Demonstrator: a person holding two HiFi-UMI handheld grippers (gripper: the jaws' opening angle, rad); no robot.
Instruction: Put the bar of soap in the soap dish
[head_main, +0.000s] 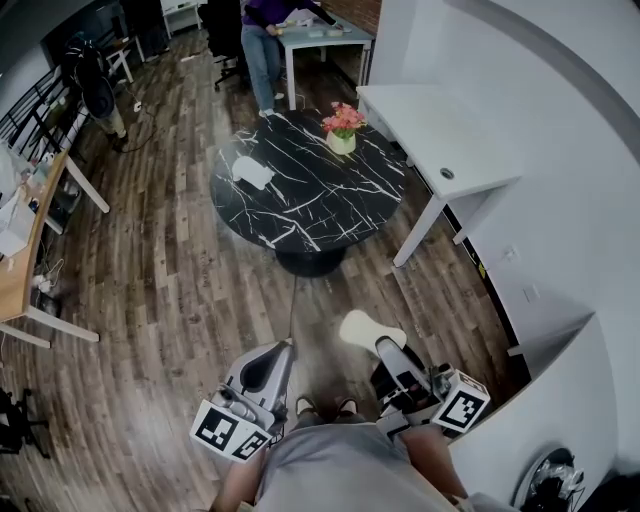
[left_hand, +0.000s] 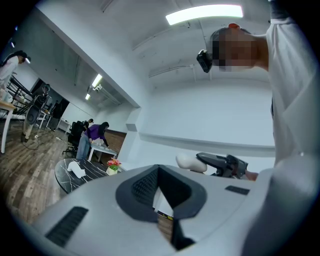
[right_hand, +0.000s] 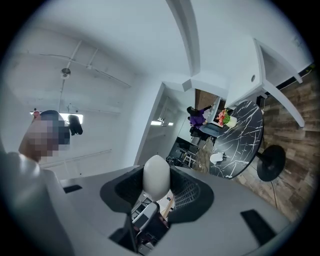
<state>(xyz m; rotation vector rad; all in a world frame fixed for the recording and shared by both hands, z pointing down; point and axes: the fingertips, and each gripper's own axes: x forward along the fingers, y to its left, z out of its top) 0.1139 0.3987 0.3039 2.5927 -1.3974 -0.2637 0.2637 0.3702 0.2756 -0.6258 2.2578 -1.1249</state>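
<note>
your right gripper (head_main: 377, 342) is clamped on the bar of soap (head_main: 366, 326), lower centre. your left gripper (head_main: 283, 347) is closed with nothing in it. the soap dish (head_main: 253, 172) sits on the black table (head_main: 330, 205), upper centre.

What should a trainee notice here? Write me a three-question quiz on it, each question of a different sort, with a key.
1. True or false: the bar of soap already lies in the soap dish.
2. What is the right gripper shut on? A: nothing. B: the bar of soap. C: the soap dish.
3. Besides the soap dish, what stands on the round black table?

Key:
1. False. The soap is off the table, between the right gripper's jaws.
2. B.
3. The pot of flowers, near the table's far edge.
</note>
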